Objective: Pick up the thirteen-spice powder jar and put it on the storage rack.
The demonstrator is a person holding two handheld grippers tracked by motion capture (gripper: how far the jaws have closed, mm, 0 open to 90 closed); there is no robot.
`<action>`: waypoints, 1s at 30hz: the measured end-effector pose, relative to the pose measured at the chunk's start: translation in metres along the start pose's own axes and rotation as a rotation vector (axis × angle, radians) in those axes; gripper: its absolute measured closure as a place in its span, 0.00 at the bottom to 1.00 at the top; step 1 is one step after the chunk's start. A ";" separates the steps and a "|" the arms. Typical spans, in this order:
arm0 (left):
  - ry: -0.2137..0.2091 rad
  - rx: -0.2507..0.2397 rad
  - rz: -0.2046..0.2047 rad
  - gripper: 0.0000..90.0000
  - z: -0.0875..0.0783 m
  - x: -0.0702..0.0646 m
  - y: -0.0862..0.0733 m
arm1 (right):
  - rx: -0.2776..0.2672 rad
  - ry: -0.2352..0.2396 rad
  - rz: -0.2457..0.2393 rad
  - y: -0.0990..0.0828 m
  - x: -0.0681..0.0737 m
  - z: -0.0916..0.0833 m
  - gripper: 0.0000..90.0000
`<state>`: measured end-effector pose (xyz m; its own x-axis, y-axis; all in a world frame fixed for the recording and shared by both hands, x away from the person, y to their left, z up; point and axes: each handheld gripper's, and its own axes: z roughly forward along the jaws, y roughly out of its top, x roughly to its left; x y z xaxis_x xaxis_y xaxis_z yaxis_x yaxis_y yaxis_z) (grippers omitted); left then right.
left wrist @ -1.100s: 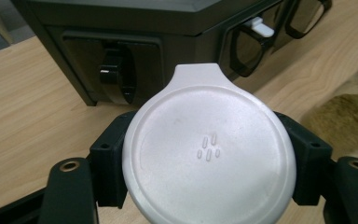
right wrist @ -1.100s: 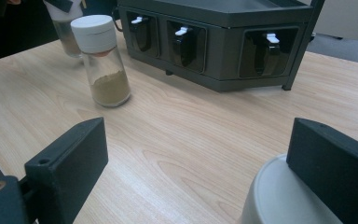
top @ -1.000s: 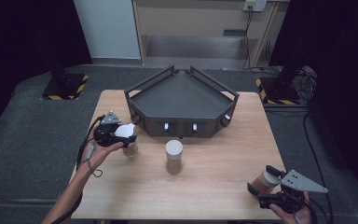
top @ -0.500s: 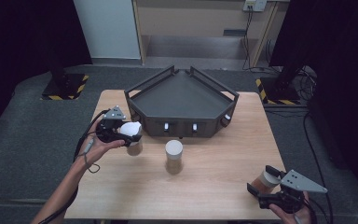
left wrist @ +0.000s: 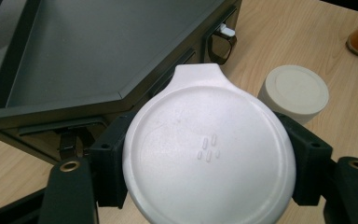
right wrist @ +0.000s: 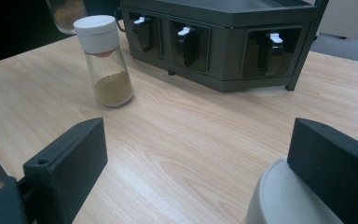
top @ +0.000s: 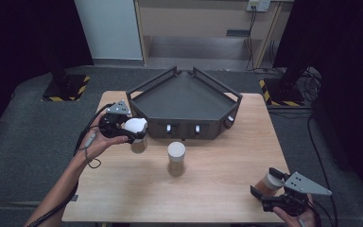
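Observation:
My left gripper (top: pixel 131 131) is shut on a small glass spice jar (top: pixel 139 144) with brown powder, gripped at its white tabbed lid (left wrist: pixel 209 149). The jar hangs a little above the table, just left of the dark rack's front (top: pixel 184 128). A second spice jar (top: pixel 176 158) with a white lid (left wrist: pixel 298 91) stands on the table in front of the rack. My right gripper (top: pixel 270 195) rests at the table's near right corner with its jaws wide apart. A third jar (top: pixel 270 182) stands there, its pale lid (right wrist: pixel 284 200) beside the right jaw.
The dark angular rack (top: pixel 144 92) takes the back middle of the wooden table (top: pixel 217 198), with small white latches (right wrist: pixel 184 31) along its front face. A cable (top: pixel 87 142) trails from the left gripper. Bare wood lies between the middle jar and the right gripper.
The left hand has lifted the jar off the table and carried it right, nearer the rack's front. The right gripper and the other two jars have stayed put.

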<state>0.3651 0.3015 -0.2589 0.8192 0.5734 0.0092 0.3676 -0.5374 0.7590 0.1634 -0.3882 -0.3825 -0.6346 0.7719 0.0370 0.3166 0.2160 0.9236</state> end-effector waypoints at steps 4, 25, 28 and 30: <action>0.000 -0.002 0.001 0.33 -0.002 0.001 0.006 | 0.001 -0.001 -0.001 0.000 0.000 0.000 0.06; 0.056 -0.024 -0.031 0.33 -0.010 0.002 0.046 | 0.001 0.002 -0.001 0.000 0.000 0.000 0.06; 0.073 -0.034 -0.045 0.33 -0.010 0.004 0.054 | 0.001 0.003 -0.002 0.000 0.000 0.000 0.06; 0.087 -0.036 -0.050 0.33 -0.010 0.005 0.061 | 0.000 0.004 -0.001 0.000 -0.001 0.000 0.06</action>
<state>0.3877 0.2779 -0.2063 0.7580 0.6517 0.0261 0.3899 -0.4848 0.7830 0.1638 -0.3885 -0.3831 -0.6376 0.7695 0.0372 0.3156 0.2169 0.9238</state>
